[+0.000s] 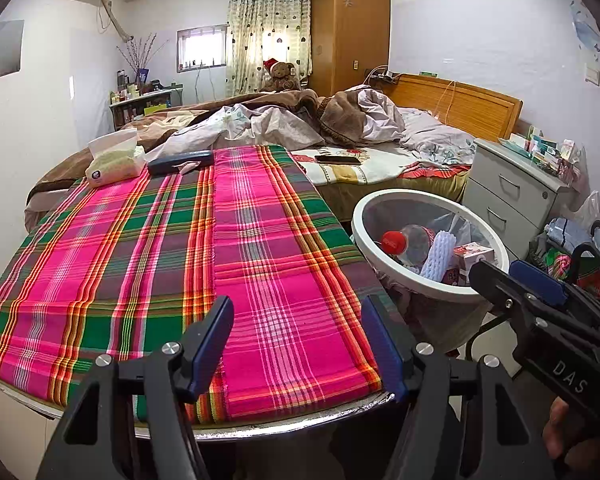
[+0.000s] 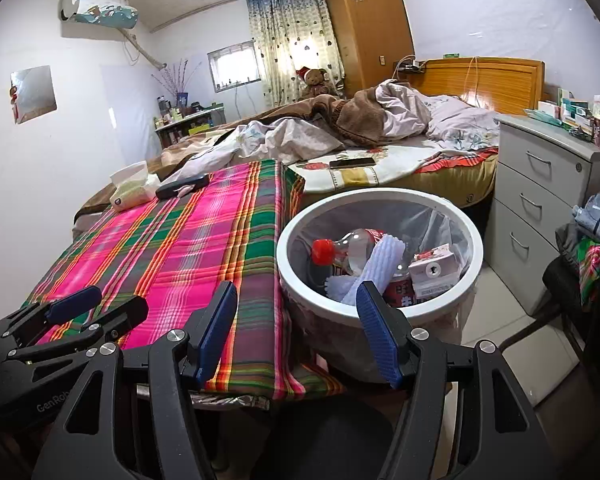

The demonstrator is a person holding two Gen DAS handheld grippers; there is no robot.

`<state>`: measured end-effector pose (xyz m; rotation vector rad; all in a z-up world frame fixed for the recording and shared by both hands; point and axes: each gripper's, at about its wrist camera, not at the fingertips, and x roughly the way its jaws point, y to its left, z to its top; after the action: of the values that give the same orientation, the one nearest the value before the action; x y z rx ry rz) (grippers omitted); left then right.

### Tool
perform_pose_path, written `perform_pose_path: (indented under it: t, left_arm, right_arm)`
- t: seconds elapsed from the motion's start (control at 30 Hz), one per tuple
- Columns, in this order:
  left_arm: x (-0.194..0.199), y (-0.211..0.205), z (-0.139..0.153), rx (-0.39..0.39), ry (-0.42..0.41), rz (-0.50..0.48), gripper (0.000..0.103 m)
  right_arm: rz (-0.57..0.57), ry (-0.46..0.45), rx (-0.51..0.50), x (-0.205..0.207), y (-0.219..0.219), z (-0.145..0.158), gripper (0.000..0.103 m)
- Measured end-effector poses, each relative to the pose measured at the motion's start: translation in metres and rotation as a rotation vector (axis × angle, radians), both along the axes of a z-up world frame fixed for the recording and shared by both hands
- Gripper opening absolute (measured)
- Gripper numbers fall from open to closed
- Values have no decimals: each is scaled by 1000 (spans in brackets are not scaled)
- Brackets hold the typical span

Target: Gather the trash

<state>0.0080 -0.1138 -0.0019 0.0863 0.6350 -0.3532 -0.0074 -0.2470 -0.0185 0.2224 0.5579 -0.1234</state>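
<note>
A white round trash bin (image 2: 474,246) stands beside the table's right edge; it also shows in the left wrist view (image 1: 360,236). Inside lie a clear bottle with a red cap (image 2: 324,251), a white foam net sleeve (image 2: 384,258), a small pink-and-white carton (image 2: 434,274) and a red can. My left gripper (image 1: 298,344) is open and empty over the near edge of the plaid tablecloth (image 1: 180,248). My right gripper (image 2: 296,330) is open and empty, held between the table's corner and the bin's near rim.
A tissue pack (image 1: 114,158) and a dark flat case (image 1: 180,162) lie at the table's far end. A bed with crumpled bedding and a phone (image 1: 338,159) is behind. A white drawer unit (image 2: 540,200) and a chair with bags (image 2: 592,264) stand at right.
</note>
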Motion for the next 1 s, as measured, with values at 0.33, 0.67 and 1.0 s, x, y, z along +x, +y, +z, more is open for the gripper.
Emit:
perform_pose_path:
  t: [0.33, 0.67, 1.0]
  left_arm:
    - [-1, 3, -1, -6, 1, 7, 68]
    - [-1, 4, -1, -6, 3, 8, 68]
    - [-2, 4, 0, -10, 8, 6, 68]
  right_arm:
    - [7, -1, -2, 0, 1, 1, 64]
    - [6, -1, -3, 0, 2, 2, 64]
    - [10, 0, -5, 1, 5, 3, 64]
